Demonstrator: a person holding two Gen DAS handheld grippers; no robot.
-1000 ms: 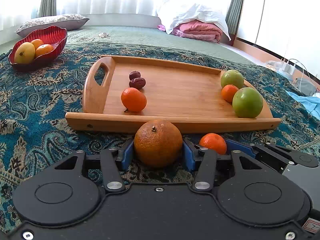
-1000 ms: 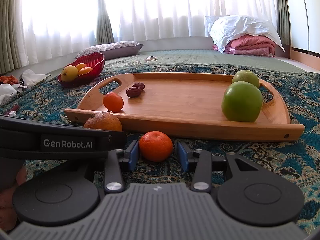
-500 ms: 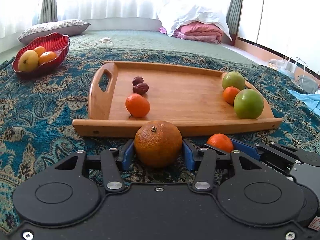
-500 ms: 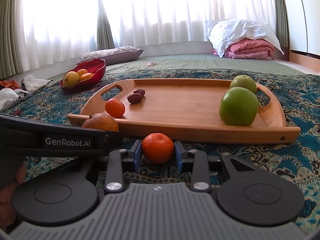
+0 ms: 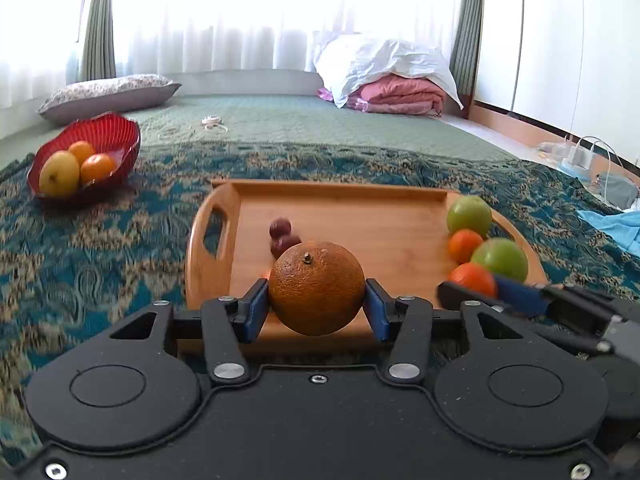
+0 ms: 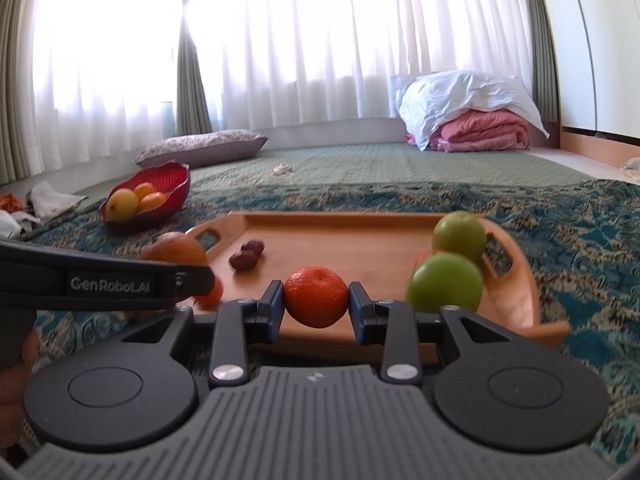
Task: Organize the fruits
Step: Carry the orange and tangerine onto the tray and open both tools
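My left gripper [image 5: 316,304] is shut on a large brownish orange [image 5: 316,287] and holds it above the near edge of the wooden tray [image 5: 360,220]. My right gripper [image 6: 316,300] is shut on a small tangerine [image 6: 316,297], also raised over the tray's [image 6: 360,248] near edge. On the tray lie two dark dates [image 5: 282,236], two green apples [image 5: 469,216] [image 5: 500,259] and a tangerine [image 5: 464,245]. Another tangerine behind the orange is mostly hidden. The right gripper with its tangerine [image 5: 474,280] shows at the right in the left wrist view.
A red bowl [image 5: 100,140] with a yellow fruit and tangerines stands far left on the patterned blanket [image 5: 100,248]. A pillow [image 5: 108,92] and folded bedding [image 5: 392,80] lie at the back. Cables and a blue cloth [image 5: 612,224] lie at the right.
Both grippers have lifted their fruit off the blanket and moved forward over the tray's near edge. The right gripper closed on the tangerine.
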